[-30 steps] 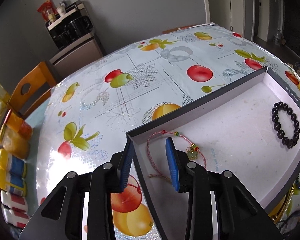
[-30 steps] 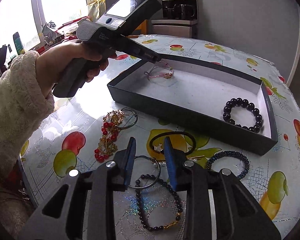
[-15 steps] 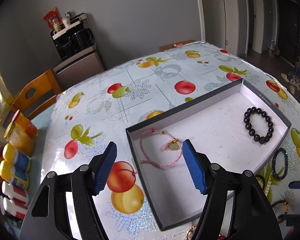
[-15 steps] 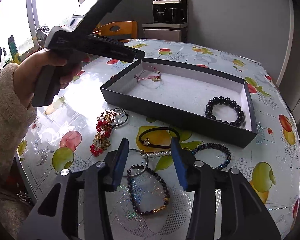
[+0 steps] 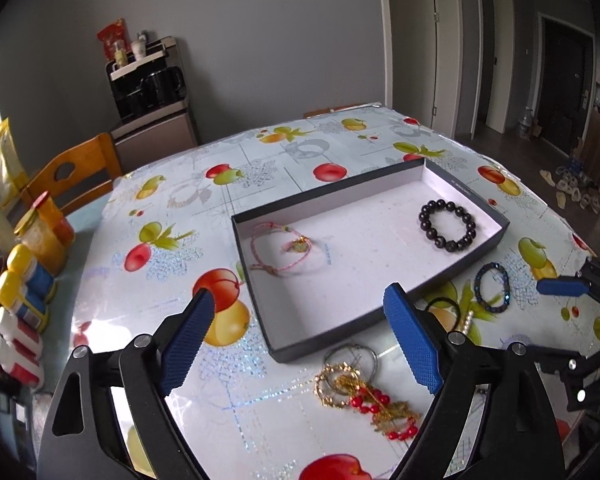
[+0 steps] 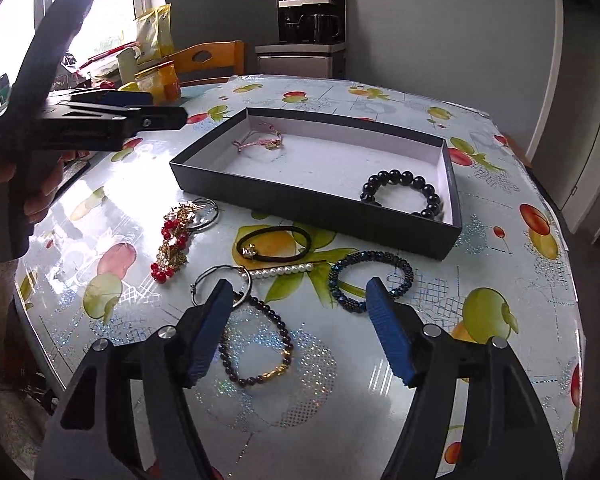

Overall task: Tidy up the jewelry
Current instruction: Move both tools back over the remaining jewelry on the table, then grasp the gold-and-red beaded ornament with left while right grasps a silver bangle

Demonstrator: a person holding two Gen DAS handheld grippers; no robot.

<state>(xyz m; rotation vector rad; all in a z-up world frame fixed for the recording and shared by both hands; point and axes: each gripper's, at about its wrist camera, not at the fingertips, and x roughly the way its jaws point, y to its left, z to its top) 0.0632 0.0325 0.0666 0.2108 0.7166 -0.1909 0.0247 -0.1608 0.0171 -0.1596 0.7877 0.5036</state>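
— What's nearest your right gripper (image 6: 300, 328)?

— Its fingers are spread wide and empty above the tabletop (image 6: 380, 400), over a dark beaded bracelet with a gold clasp (image 6: 256, 344). Just beyond lie a blue beaded bracelet (image 6: 372, 280), a pearl pin (image 6: 282, 271) and a black hair tie (image 6: 274, 242).

— And your left gripper (image 5: 300, 344)?

— Also wide open, holding nothing, above the red-and-gold pieces (image 5: 364, 400). Farther on, the box (image 5: 340, 336) holds the pink cord bracelet (image 5: 284, 250) and the black bead bracelet (image 5: 448, 230), well apart.
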